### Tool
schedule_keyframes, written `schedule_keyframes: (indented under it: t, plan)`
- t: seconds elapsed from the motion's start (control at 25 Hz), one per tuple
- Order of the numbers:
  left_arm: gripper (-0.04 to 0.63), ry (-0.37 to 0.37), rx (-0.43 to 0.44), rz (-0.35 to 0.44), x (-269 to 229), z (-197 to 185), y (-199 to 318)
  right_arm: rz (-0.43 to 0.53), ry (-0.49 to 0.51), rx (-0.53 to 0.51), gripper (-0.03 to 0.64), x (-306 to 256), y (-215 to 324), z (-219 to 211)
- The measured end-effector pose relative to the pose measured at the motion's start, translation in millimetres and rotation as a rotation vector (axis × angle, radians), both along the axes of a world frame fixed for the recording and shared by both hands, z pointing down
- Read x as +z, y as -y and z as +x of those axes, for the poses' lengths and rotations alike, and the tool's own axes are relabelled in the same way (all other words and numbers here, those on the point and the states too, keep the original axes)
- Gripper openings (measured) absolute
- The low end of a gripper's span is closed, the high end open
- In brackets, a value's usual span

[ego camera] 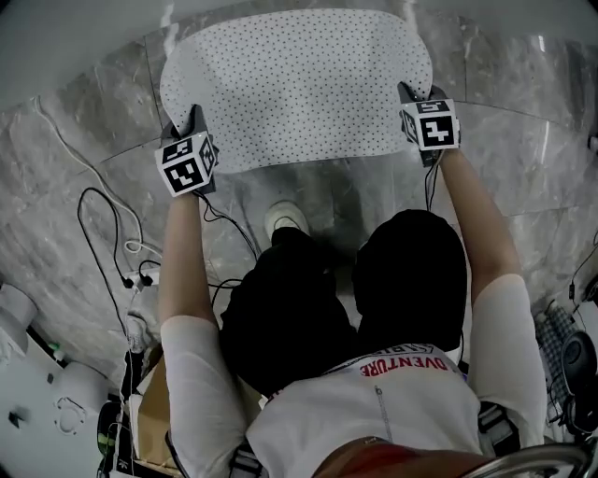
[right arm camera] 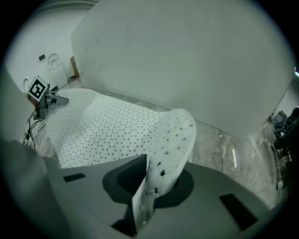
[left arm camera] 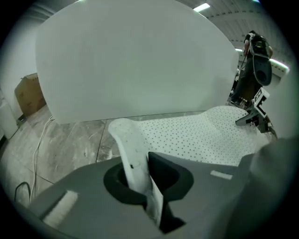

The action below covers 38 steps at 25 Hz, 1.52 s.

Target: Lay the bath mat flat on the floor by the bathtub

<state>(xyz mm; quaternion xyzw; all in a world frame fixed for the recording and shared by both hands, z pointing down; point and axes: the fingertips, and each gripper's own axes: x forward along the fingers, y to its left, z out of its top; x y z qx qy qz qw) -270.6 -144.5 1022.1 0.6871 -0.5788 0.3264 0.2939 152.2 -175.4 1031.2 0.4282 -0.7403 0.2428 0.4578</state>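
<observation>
A white bath mat (ego camera: pixel 294 84) dotted with small holes is spread over the grey marble floor beside the white bathtub (ego camera: pixel 84 28). My left gripper (ego camera: pixel 194 140) is shut on the mat's near left corner, which curls up between its jaws (left arm camera: pixel 128 149). Shut on the near right corner is my right gripper (ego camera: pixel 418 112), and that corner folds upward in the right gripper view (right arm camera: pixel 170 144). The mat (right arm camera: pixel 103 128) stretches between both grippers, its far edge close to the tub wall (left arm camera: pixel 135 60). The right gripper (left arm camera: pixel 254 116) shows across the mat in the left gripper view.
Black and white cables (ego camera: pixel 103 233) trail over the marble floor (ego camera: pixel 65 187) at the left. The person's knees and a white shoe (ego camera: pixel 285 219) are just behind the mat. A cardboard box (left arm camera: pixel 29 95) stands far left by the tub. Equipment (left arm camera: pixel 254 60) stands beyond the mat's right end.
</observation>
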Motion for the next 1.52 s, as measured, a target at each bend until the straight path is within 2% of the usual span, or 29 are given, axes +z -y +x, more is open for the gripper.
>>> schedule_keyframes:
  t: [0.04, 0.12, 0.2, 0.28, 0.44, 0.6, 0.72, 0.84, 0.88, 0.92, 1.0, 1.04, 1.12, 1.32, 1.52]
  plan:
    - [0.02, 0.012, -0.003, 0.0, 3.6, -1.3, -1.0, -0.013, 0.002, 0.015, 0.02, 3.6, -0.4, 2.4]
    - [0.055, 0.013, -0.014, -0.01, 11.2, -3.0, -2.2, -0.03, 0.002, 0.044, 0.139, 10.0, -0.9, 7.2]
    - [0.197, -0.004, -0.03, -0.031, 19.4, -5.7, -2.9, -0.023, -0.006, 0.074, 0.183, 12.8, -0.3, 11.3]
    - [0.302, 0.003, -0.066, -0.045, 26.3, -13.2, -3.0, 0.009, -0.032, 0.102, 0.253, 11.7, 2.0, 18.6]
    - [0.432, 0.064, -0.151, 0.005, 22.6, -34.5, -1.9, 0.102, -0.122, 0.134, 0.288, -0.3, 10.5, 41.9]
    - [0.451, 0.111, -0.158, 0.057, 9.7, -41.8, 0.3, 0.115, -0.095, 0.136, 0.29, -10.1, 13.3, 43.5]
    - [0.451, 0.088, -0.164, 0.062, -1.5, -34.5, 0.8, 0.104, -0.032, 0.128, 0.288, -15.5, 11.4, 31.2]
    - [0.445, 0.024, -0.122, 0.052, -17.4, -10.3, 1.1, 0.094, 0.071, 0.094, 0.287, -26.7, 6.6, 7.4]
    - [0.43, 0.01, -0.114, 0.05, -24.3, -3.0, 1.5, 0.1, 0.095, 0.077, 0.265, -33.1, 5.4, -0.5]
    - [0.367, 0.017, -0.124, 0.055, -32.5, 0.5, 2.0, 0.113, 0.11, 0.063, 0.201, -41.1, 4.9, -7.3]
    - [0.065, 0.071, -0.164, 0.077, -51.9, 0.5, 3.9, 0.161, 0.124, 0.046, 0.066, -61.8, 7.4, -17.6]
    - [0.032, 0.083, -0.165, 0.085, -61.7, 3.1, 5.0, 0.188, 0.13, 0.04, 0.052, -73.1, 9.5, -22.1]
    - [0.012, 0.045, -0.121, 0.092, -82.6, 17.7, 6.1, 0.224, 0.149, 0.031, 0.016, -95.4, 11.8, -31.3]
    - [0.012, -0.114, -0.028, 0.108, -153.2, 56.9, 7.7, 0.239, 0.212, -0.007, 0.009, -162.3, 5.1, -59.0]
    - [0.012, -0.16, 0.069, 0.15, -252.8, 91.3, 5.9, 0.289, 0.266, -0.037, 0.009, -262.7, -0.4, -79.4]
